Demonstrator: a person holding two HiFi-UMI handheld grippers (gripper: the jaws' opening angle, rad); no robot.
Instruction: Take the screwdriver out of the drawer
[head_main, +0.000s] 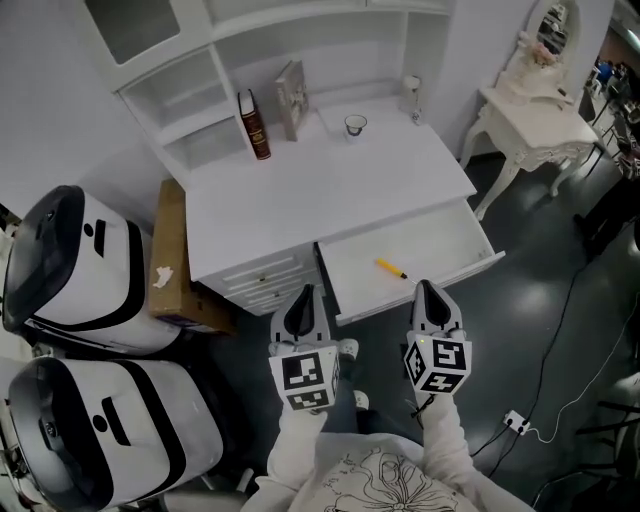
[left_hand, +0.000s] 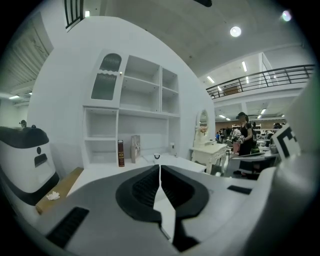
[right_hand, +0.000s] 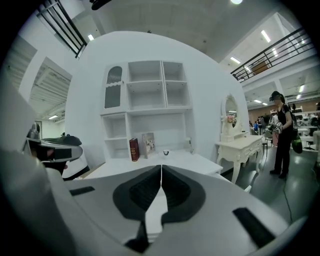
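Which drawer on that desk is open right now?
The wide right-hand drawer, pulled out with the yellow screwdriver lying in it. The small drawers left of it are shut.

A slim yellow screwdriver (head_main: 391, 268), dark at its near end, lies flat and slantwise on the floor of the pulled-out white drawer (head_main: 440, 240). It sits just ahead and slightly left of the closed jaws of the right gripper (head_main: 424, 288), not touching them.

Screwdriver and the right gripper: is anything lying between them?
No. In the head view, only the bare white bottom of the open drawer lies between the screwdriver and the right gripper.
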